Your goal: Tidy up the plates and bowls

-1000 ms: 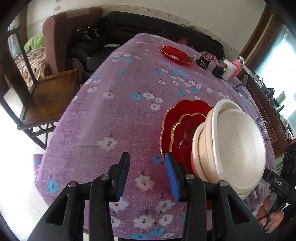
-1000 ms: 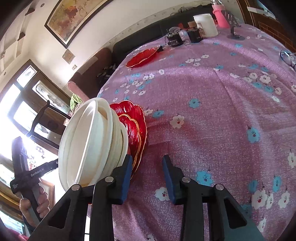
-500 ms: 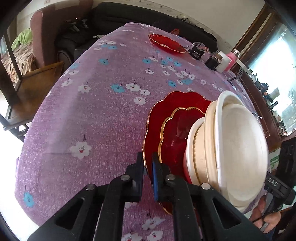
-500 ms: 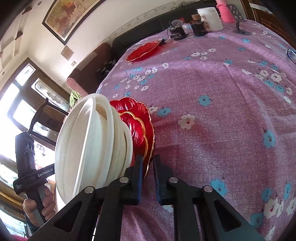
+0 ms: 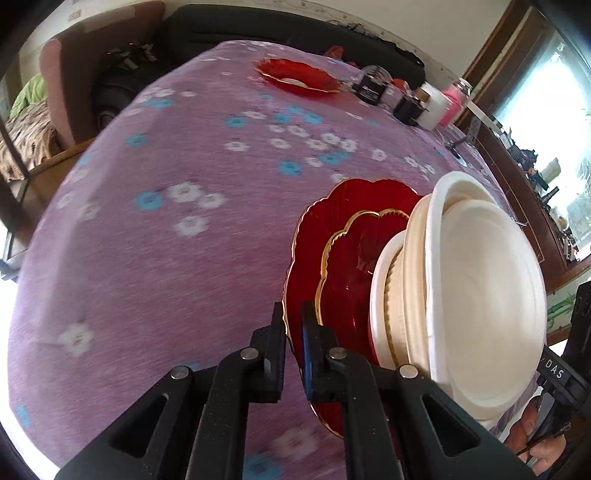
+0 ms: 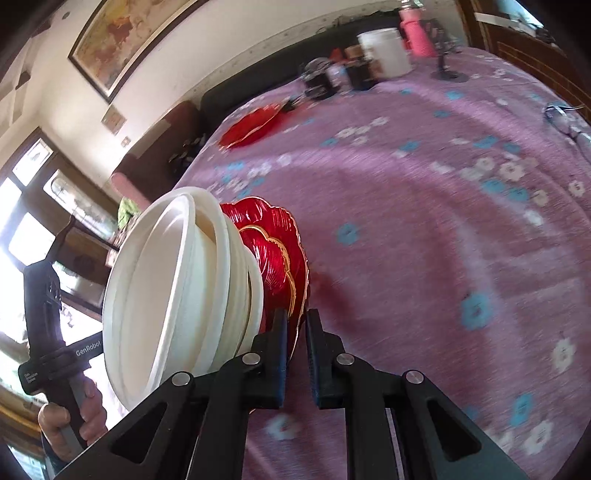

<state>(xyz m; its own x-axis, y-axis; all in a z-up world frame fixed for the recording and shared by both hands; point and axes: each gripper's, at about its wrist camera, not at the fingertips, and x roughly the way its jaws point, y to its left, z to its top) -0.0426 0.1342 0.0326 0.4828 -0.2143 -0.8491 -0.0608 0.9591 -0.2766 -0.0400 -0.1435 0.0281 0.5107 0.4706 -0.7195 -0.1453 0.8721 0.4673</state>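
Stack of white bowls (image 5: 480,295) on large red plate (image 5: 332,229), rim clamped by left gripper (image 5: 293,332) and right gripper (image 6: 295,332), above surface (image 5: 166,258).

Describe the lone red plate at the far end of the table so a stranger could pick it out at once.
Start from the purple flowered tablecloth and look to its far end, near the dark sofa. The lone red plate lies flat there, just left of the small dark jars. Unlike the red plates in the near stack, it carries no white bowls and no gripper holds it.
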